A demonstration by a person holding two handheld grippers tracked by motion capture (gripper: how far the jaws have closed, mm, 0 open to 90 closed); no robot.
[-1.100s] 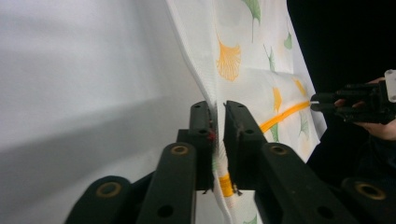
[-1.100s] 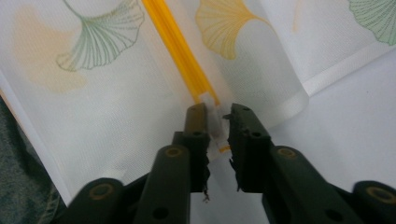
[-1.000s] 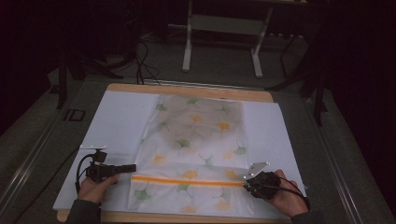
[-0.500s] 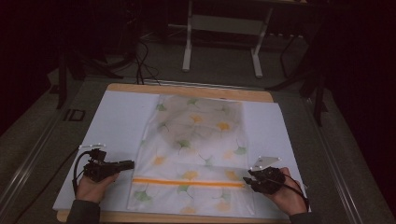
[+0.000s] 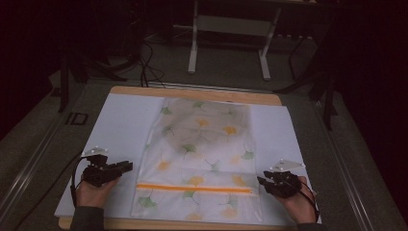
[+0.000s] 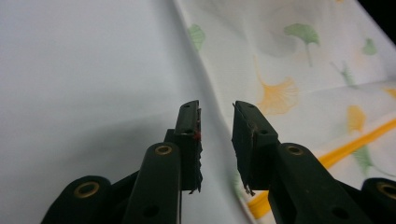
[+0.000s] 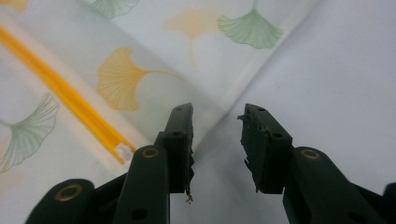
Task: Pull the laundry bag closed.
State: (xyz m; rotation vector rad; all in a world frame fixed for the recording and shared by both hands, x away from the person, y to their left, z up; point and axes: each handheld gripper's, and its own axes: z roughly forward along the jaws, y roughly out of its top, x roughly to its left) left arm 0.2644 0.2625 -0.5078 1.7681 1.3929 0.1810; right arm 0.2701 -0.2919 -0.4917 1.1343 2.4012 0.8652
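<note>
Both left tongs [image 5: 126,167] and right tongs [image 5: 261,181] are now released and pulled off the leaf-print pillowcase [image 5: 202,159], left flat along the bench's near edge, so the smoothing is likely finished.

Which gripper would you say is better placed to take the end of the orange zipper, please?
Probably the right gripper: the orange zipper ends beside its open jaws, while the left gripper points farther up the cloth's edge.
</note>
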